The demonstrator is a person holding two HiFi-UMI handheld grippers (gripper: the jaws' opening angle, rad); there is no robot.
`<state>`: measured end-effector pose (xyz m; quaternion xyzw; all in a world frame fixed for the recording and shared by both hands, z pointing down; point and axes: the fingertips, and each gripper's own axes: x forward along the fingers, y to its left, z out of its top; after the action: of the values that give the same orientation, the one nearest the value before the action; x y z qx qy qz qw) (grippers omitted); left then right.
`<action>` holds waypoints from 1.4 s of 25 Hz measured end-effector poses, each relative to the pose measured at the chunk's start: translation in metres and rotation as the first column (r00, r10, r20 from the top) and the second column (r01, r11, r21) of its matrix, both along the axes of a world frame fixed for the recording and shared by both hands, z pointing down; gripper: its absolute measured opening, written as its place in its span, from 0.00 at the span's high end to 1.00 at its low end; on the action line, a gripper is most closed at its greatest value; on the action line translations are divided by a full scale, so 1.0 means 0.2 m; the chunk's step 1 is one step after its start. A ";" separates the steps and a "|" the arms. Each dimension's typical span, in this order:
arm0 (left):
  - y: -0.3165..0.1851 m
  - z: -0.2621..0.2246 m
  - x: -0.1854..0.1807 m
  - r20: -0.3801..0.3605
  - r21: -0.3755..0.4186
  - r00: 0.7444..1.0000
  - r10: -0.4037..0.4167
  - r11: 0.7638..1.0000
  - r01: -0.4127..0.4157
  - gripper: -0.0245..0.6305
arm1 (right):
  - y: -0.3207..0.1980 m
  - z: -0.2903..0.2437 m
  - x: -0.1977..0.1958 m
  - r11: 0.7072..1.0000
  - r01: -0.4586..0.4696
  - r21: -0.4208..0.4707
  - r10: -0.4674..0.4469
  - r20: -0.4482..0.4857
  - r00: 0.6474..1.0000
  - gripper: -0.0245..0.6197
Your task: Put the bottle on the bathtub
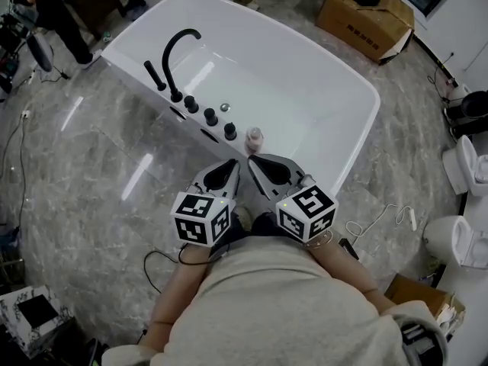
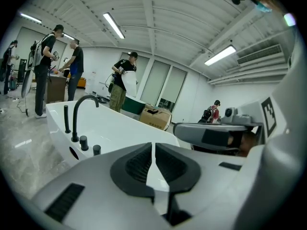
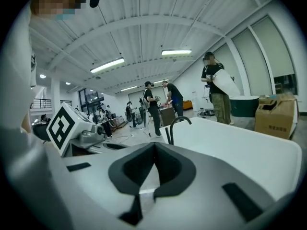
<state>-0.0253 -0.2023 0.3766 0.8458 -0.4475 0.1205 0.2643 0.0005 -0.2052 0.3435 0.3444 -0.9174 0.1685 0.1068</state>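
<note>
Held low at the near rim of the bathtub [image 1: 297, 90], side by side, markers up. Left gripper [image 1: 233, 164] closed down to a hairline slit, nothing between the ribbed pads. Right gripper [image 1: 253, 161] likewise closed, tips meeting, empty. Neither touching the bathtub, as far as the head view shows. Small pinkish bottle [image 1: 254, 137] standing upright on that same near rim of the bathtub, just beside the last of the black knobs [image 1: 229, 131] and just beyond the right gripper's tips, apart from them. Further along the rim, a black arched faucet [image 1: 176, 94].
</note>
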 end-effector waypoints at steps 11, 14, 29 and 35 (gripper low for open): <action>0.00 0.00 0.06 0.043 0.034 0.999 0.028 0.999 -0.030 0.93 | -0.02 0.03 0.01 1.000 0.002 0.008 -0.002 -0.020 1.000 0.96; 0.01 0.01 0.07 0.037 0.024 0.999 0.022 0.999 -0.023 0.93 | -0.02 0.04 0.02 1.000 0.001 0.000 -0.001 -0.017 1.000 0.96; -0.04 0.05 -0.04 0.042 0.002 0.998 -0.041 0.999 0.041 0.94 | -0.01 0.08 0.08 0.998 -0.037 -0.049 0.038 0.027 0.999 0.96; -0.02 0.05 -0.03 0.040 -0.004 0.998 -0.043 0.999 0.043 0.94 | 0.02 0.09 0.09 0.997 -0.031 -0.072 0.034 0.044 0.998 0.96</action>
<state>-0.0317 -0.2065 0.3863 0.8328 -0.4705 0.1324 0.2598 0.0189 -0.2016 0.3624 0.3515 -0.9072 0.2105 0.0955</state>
